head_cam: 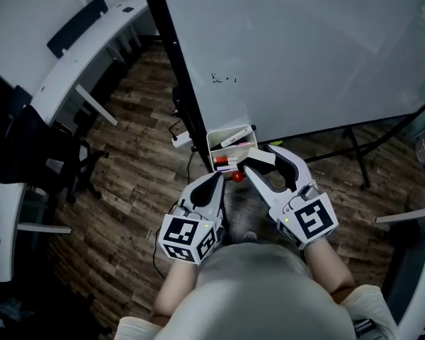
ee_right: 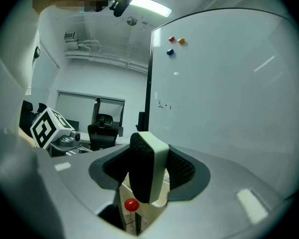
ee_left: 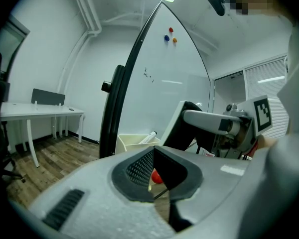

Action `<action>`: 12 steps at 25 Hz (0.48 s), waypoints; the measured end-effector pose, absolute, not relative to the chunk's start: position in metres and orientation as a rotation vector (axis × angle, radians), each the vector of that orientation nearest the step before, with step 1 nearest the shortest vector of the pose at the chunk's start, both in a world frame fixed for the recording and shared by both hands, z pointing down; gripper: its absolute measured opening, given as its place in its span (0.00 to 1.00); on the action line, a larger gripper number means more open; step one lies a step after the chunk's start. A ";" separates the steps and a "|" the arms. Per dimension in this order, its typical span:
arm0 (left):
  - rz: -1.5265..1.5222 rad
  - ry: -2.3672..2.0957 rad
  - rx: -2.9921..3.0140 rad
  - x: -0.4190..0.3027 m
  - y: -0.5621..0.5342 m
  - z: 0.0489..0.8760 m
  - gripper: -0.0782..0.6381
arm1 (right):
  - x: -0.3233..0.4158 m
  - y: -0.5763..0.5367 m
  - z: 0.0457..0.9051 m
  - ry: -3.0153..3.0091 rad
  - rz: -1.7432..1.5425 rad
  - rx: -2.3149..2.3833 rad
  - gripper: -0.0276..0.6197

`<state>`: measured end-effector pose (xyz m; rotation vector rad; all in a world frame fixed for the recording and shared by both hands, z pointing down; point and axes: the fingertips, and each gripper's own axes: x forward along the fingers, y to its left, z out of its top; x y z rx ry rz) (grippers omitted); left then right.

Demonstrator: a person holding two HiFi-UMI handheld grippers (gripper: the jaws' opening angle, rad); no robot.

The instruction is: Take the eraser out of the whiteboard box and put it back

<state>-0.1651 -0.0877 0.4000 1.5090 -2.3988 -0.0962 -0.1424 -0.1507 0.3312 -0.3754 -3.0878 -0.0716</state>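
My right gripper (head_cam: pixel 261 159) is shut on the eraser (head_cam: pixel 259 154), a white block with black felt, just in front of the cream whiteboard box (head_cam: pixel 214 142). In the right gripper view the eraser (ee_right: pixel 148 168) stands upright between the pads. The box hangs at the whiteboard's (head_cam: pixel 304 48) lower edge and holds a white marker (head_cam: pixel 235 137) and other pens. My left gripper (head_cam: pixel 218 178) is shut and holds nothing, just left of a small red ball (head_cam: pixel 236 176) under the box. The left gripper view shows the box (ee_left: pixel 132 141) ahead and the held eraser (ee_left: pixel 173 126) to the right.
The black whiteboard post (head_cam: pixel 173 62) runs down to the box. A stand leg (head_cam: pixel 358 154) crosses the wood floor at the right. A black office chair (head_cam: pixel 49 154) and a white desk (head_cam: pixel 78 55) stand to the left. A power strip (head_cam: pixel 182 139) lies by the post.
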 end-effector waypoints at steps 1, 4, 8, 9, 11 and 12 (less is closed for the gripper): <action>-0.098 -2.403 1.500 -0.166 -0.088 0.401 0.12 | -0.144 -0.151 0.331 -3.094 -0.071 -0.385 0.37; -0.100 -2.413 1.478 -0.167 -0.088 0.403 0.12 | -0.148 -0.153 0.331 -3.094 -0.061 -0.409 0.37; -0.101 -2.420 1.452 -0.170 -0.090 0.406 0.12 | -0.154 -0.156 0.335 -3.080 -0.054 -0.434 0.37; -0.101 -2.422 1.445 -0.170 -0.091 0.407 0.12 | -0.156 -0.156 0.335 -3.079 -0.050 -0.443 0.37; -0.102 -2.428 1.431 -0.171 -0.091 0.408 0.12 | -0.159 -0.156 0.337 -3.071 -0.048 -0.465 0.37; -0.103 -2.431 1.424 -0.172 -0.091 0.408 0.12 | -0.160 -0.156 0.338 -3.065 -0.049 -0.470 0.37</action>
